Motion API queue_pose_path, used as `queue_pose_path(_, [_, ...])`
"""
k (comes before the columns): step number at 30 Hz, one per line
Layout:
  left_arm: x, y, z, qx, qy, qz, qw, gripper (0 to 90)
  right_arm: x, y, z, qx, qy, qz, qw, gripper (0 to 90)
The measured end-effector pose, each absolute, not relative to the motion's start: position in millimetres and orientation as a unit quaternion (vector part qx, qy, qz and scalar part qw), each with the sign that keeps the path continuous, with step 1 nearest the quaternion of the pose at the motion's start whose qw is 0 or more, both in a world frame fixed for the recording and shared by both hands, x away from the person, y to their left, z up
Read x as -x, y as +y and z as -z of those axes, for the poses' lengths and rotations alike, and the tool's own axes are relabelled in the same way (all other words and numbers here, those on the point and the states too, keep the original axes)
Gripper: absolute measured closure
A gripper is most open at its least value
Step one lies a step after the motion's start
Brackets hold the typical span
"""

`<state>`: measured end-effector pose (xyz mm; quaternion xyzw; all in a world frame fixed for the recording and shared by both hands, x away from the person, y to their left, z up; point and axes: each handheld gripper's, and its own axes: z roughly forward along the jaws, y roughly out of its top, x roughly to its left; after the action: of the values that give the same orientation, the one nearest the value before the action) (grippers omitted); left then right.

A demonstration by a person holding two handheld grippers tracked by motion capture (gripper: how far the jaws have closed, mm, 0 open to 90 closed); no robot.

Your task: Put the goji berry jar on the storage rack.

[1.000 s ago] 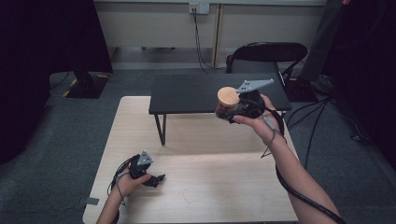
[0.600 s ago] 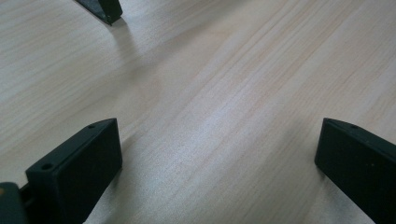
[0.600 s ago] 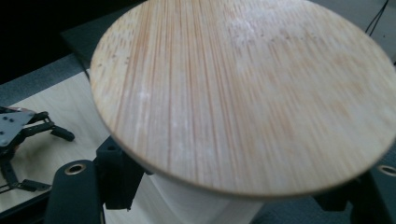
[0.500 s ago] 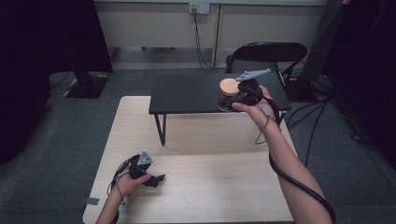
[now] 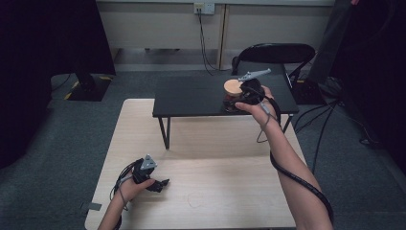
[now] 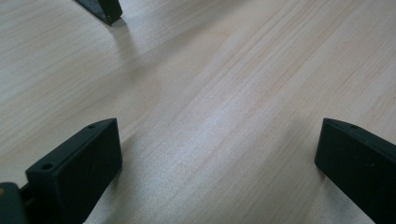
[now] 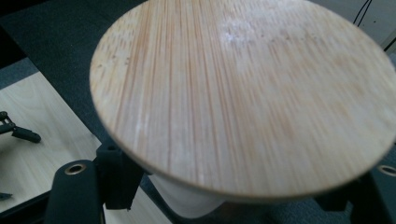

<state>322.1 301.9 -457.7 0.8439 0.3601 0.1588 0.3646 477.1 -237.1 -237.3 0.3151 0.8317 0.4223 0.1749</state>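
Two tools in hand. Right tool (image 5: 238,97) over black raised shelf (image 5: 201,98), jaws clamped on jar (image 7: 187,196) below its round bamboo lid (image 7: 247,93). Left tool (image 5: 160,184) low over pale worktop (image 6: 210,93), jaws wide apart, nothing between.

2 hand-held grippers (image 5: 160,183) (image 5: 235,98), 1 wooden-lidded jar (image 5: 233,88), 2 tables (image 5: 230,191) (image 5: 191,98), 1 chair (image 5: 273,51)

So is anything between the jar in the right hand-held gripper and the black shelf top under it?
Nothing visible. The right hand-held gripper holds the bamboo-lidded jar at the black shelf, whose top around it looks bare. Whether the jar already touches it can't be told.
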Motion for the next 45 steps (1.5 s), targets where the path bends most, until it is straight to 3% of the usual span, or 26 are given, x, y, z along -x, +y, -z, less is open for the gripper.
queue_pose_path(17, [-323, 302, 458, -0.844, 0.36, -0.159, 0.365, 0.0, -483, -238, 242, -0.317, 0.826, -0.429, 0.18, 25.0])
queue_pose_path(22, [-322, 302, 458, -0.843, 0.361, -0.158, 0.367, 0.0, -478, -239, 242, -0.316, 0.826, -0.432, 0.177, 13.7])
queue_pose_path(35, [-323, 302, 457, -0.845, 0.358, -0.159, 0.363, 0.0, -448, -260, 252, -0.31, 0.816, -0.455, 0.173, 0.8])
queue_pose_path(45, [-323, 302, 457, -0.845, 0.358, -0.159, 0.363, 0.0, -422, -283, 257, -0.291, 0.818, -0.469, 0.159, 0.0])
